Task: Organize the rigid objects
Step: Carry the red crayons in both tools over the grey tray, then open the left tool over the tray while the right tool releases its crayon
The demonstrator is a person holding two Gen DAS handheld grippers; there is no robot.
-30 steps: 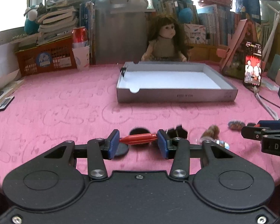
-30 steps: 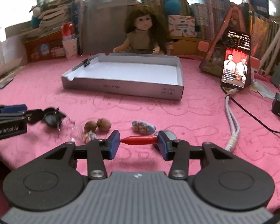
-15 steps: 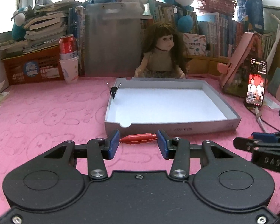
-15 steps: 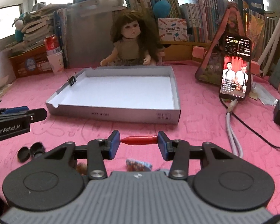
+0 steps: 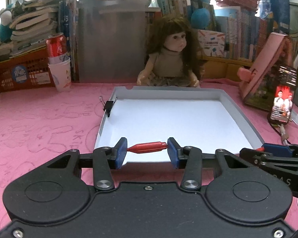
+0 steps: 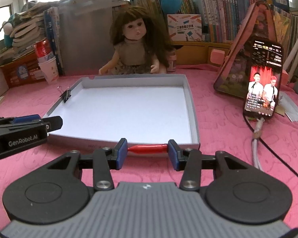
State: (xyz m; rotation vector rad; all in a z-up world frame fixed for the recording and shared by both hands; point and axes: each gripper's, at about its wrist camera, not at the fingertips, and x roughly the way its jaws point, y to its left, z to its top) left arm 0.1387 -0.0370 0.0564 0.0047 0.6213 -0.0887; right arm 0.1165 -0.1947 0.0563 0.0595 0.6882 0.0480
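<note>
Left gripper [image 5: 147, 148]: its two blue pads [image 5: 121, 152] stand apart with a red bar [image 5: 147, 147] running straight across the gap from one pad to the other. No loose object is seen pinched between them, so the fingers read as spread. In its own camera the gripper sits over the near edge of the shallow box tray [image 5: 240, 115], with the white floor of the tray directly beyond the pads.

Right gripper [image 6: 147, 151]: same arrangement — blue pads [image 6: 122, 153] apart, red bar [image 6: 148, 148] spanning the gap, nothing loose held. It sits just short of the tray's near wall [image 6: 194, 123], toward the tray's right corner. The left gripper shows at the left edge of this view, at the tray's near left corner.

Tray: grey walls, white inside, lying flat on the pink tablecloth [image 5: 39, 127]. A black binder clip [image 5: 108, 107] is clamped on its left wall. The floor that can be seen carries no objects.

Surroundings: a doll [image 6: 132, 45] sits against the tray's far wall. A phone [image 6: 263, 81] with a lit screen leans to the right, with a white cable [image 6: 257, 144] running from its base. A red can [image 5: 56, 46] stands in paper cups at far left — books and plush toys fill the shelf behind.
</note>
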